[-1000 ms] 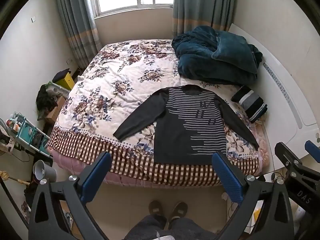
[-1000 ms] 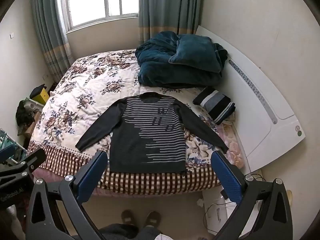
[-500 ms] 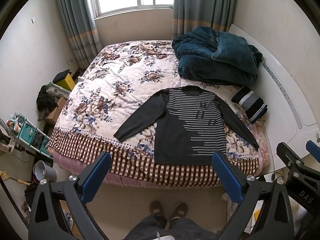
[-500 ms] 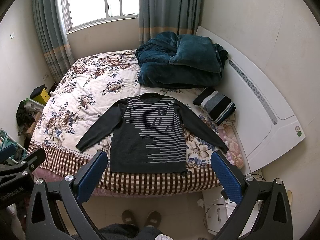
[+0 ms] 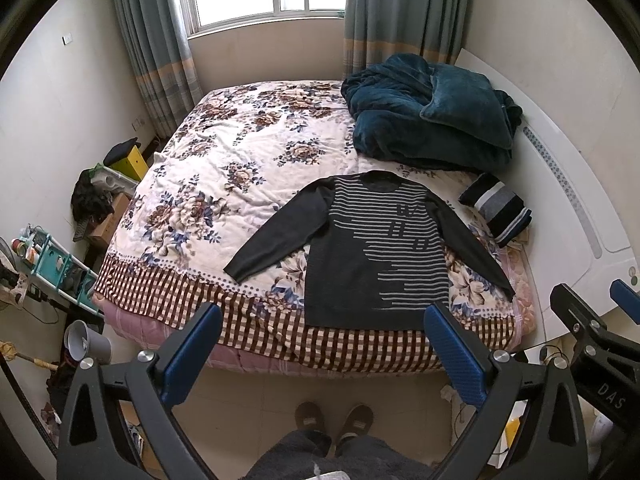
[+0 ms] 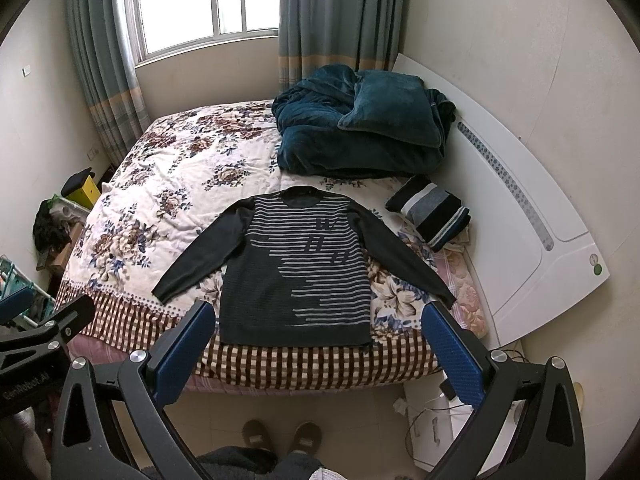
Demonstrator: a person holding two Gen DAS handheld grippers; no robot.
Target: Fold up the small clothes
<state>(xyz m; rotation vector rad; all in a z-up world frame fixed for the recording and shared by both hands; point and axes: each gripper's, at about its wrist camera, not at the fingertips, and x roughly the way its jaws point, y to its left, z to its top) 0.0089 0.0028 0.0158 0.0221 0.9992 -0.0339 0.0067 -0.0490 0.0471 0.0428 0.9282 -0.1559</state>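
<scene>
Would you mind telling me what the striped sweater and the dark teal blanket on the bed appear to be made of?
The striped sweater looks like a fine knit, matte and thin: it lies flat with ribbed hem and woven-in stripes; the fibre cannot be told. The teal blanket looks like plush fleece, judging by its soft sheen and thick, rounded folds.

A sweater (image 5: pixel 376 248) is lying flat on the near part of the bed (image 5: pixel 248 168), sleeves spread to both sides. Behind it a heaped blanket (image 5: pixel 432 120) is sitting toward the far right, beside the headboard (image 5: pixel 568 184). A folded garment (image 5: pixel 496 208) is lying just right of the sweater. Curtains (image 5: pixel 152 40) are hanging behind the bed, and a rack (image 5: pixel 52 264) is standing on the floor to its left
</scene>
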